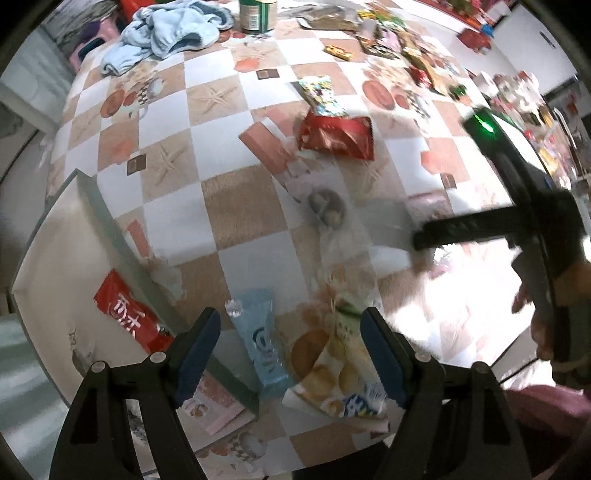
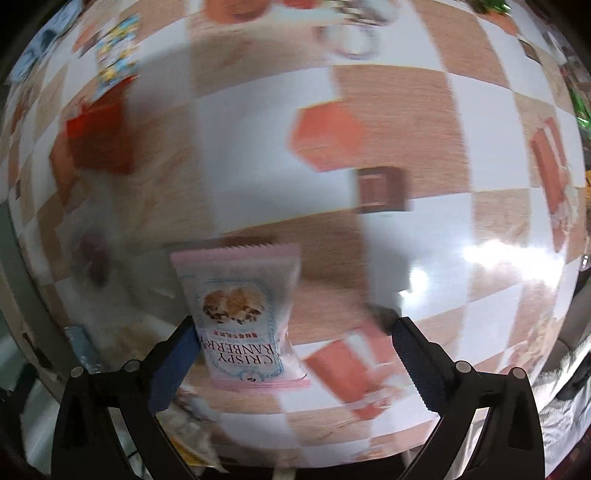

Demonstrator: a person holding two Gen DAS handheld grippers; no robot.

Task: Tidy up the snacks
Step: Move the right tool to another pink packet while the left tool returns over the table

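My left gripper (image 1: 290,349) is open, low over the table's near edge. Between its fingers lie a light blue snack packet (image 1: 260,345) and a yellow-white biscuit packet (image 1: 332,373). A red packet (image 1: 129,314) lies in the white box (image 1: 48,258) at the left. A red snack bag (image 1: 334,136) and a colourful candy packet (image 1: 321,98) lie further out. My right gripper (image 2: 295,358) is open. A pink cranberry crisp packet (image 2: 240,314) sits against its left finger (image 2: 173,365), apart from the right one. The right gripper also shows in the left wrist view (image 1: 517,206).
The table has a checkered cloth (image 1: 236,206). A blue towel (image 1: 170,33) and a green can (image 1: 257,14) sit at the far side. Several mixed snacks (image 1: 402,44) are piled at the far right. A clear wrapped sweet (image 1: 327,208) lies mid-table.
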